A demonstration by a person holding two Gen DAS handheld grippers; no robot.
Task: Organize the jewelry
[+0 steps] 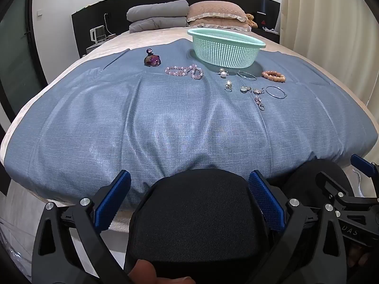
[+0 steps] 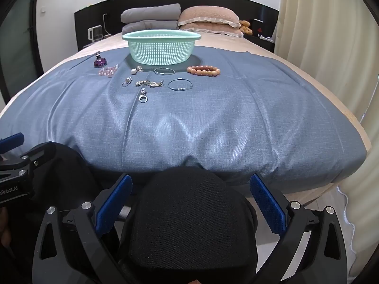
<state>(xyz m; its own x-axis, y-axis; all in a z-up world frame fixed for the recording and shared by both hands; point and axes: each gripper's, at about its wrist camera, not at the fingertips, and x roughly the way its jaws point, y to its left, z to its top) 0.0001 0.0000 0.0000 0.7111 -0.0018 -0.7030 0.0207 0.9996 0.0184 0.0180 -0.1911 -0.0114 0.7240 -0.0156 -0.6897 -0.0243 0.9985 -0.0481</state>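
Observation:
A mint green plastic basket stands on a blue cloth on the bed. In front of it lie a pink bead bracelet, an orange bead bracelet, two thin silver bangles, a pearl piece, and several small rings and earrings. My left gripper and right gripper are open and empty, low at the bed's near edge, each over a black-clad knee, far from the jewelry.
A purple perfume bottle stands left of the basket. Folded grey bedding and pink pillows lie at the headboard. A curtain hangs on the right.

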